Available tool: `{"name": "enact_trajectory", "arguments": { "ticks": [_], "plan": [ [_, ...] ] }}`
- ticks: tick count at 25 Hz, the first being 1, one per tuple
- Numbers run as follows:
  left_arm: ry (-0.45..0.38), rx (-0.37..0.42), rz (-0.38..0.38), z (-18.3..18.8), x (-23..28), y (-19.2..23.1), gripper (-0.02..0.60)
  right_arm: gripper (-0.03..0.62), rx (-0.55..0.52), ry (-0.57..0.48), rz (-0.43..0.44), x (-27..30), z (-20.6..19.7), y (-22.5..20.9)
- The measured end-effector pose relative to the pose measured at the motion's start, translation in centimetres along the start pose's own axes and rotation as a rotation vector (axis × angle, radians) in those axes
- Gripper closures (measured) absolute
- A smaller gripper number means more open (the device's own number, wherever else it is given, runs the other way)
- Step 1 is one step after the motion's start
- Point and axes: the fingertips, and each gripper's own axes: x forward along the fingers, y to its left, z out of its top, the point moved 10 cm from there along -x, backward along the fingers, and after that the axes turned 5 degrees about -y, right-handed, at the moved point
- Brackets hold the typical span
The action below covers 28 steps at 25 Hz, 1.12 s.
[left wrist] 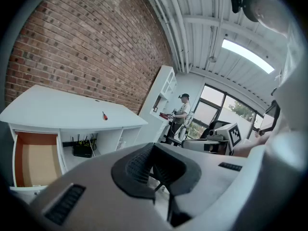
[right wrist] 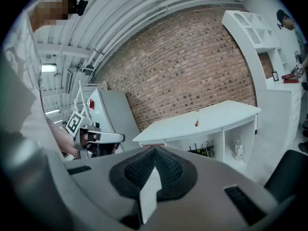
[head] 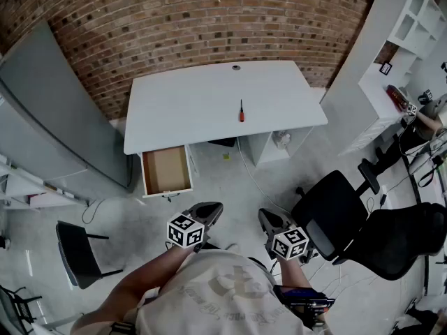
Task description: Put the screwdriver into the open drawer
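Head view: screwdriver (head: 242, 110) on white desk (head: 185, 114)

No legible text, brand, number or sign found. The shirt (head: 234, 292) carries a faint printed design, too washed out to read. The 2 marker cubes (head: 186, 230) on the left gripper (head: 209, 209) and right gripper (head: 269, 219) bear black-and-white squares (coded patterns, not lettering).

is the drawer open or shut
Open: the drawer is pulled out from under the desk, its brown bottom showing bare.
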Motion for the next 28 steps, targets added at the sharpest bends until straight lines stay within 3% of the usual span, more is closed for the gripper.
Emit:
{"name": "enact_trajectory", "arguments": {
  "ticks": [16, 28],
  "plan": [
    [-0.001, 0.001, 0.041, -0.9, 0.8, -1.8, 0.561, 0.571, 0.021, -0.015, 0.012, -0.9, -0.1, -1.5],
    [-0.023, 0.004, 0.077, -0.3, -0.3, -1.4, 0.561, 0.572, -0.073, -0.005, 0.012, 0.5, 1.1, -0.4]
  ]
}}
